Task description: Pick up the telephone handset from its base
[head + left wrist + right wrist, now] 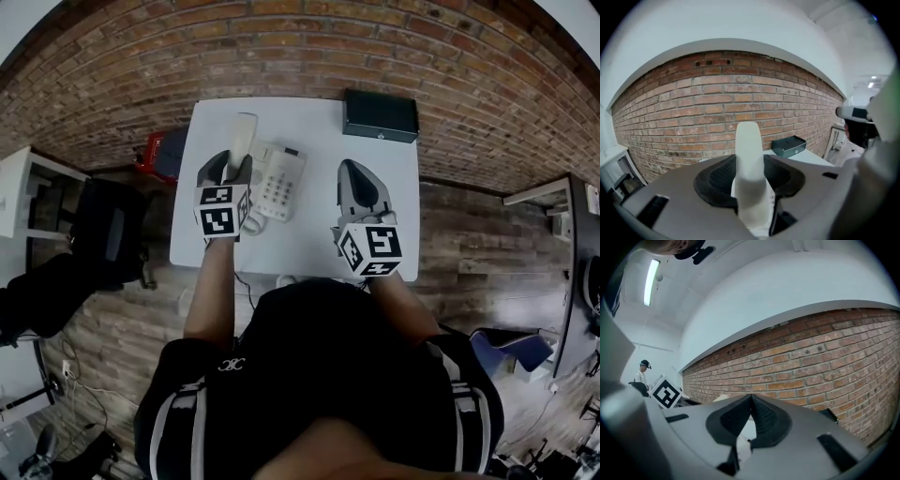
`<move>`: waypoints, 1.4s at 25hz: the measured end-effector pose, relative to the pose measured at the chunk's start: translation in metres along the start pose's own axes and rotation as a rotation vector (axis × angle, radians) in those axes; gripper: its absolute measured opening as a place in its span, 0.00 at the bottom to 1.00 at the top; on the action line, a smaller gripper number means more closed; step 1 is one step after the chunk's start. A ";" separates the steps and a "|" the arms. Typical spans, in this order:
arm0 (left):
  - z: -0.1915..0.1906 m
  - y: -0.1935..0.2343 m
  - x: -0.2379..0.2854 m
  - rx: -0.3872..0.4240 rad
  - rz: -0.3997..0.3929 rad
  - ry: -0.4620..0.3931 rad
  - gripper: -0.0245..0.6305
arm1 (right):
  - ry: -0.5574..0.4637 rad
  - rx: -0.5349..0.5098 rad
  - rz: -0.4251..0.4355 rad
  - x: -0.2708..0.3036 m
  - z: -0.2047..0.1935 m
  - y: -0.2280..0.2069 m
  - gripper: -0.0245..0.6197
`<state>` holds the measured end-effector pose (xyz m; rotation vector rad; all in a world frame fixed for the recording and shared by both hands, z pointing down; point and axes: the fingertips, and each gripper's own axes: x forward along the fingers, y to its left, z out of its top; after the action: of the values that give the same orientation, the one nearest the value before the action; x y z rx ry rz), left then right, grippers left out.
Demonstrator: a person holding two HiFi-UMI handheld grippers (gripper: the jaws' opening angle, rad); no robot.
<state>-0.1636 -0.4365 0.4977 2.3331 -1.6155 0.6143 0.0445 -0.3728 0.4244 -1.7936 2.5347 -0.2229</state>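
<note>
The white telephone handset is off the base and stands up out of my left gripper, which is shut on its lower half. In the left gripper view the handset rises between the dark pads against the brick wall. The white telephone base with its keypad lies on the white table, just right of that gripper. My right gripper hovers over the table's right half, apart from the phone. Its jaws meet at the tips with nothing in them.
A black box sits at the table's far right corner, also seen as the dark box in the left gripper view. A red object and a black chair stand left of the table. A brick wall runs behind.
</note>
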 end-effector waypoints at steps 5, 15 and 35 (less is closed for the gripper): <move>0.030 -0.013 -0.033 -0.002 0.018 -0.087 0.31 | -0.075 0.026 0.020 0.003 0.013 0.004 0.03; 0.041 -0.053 -0.068 -0.090 -0.016 -0.183 0.31 | -0.053 -0.017 0.101 0.015 0.006 0.035 0.03; 0.034 -0.058 -0.063 -0.067 -0.002 -0.165 0.31 | -0.028 -0.010 0.111 0.021 -0.001 0.036 0.04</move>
<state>-0.1213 -0.3772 0.4408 2.3900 -1.6745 0.3692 0.0032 -0.3809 0.4221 -1.6400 2.6102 -0.1801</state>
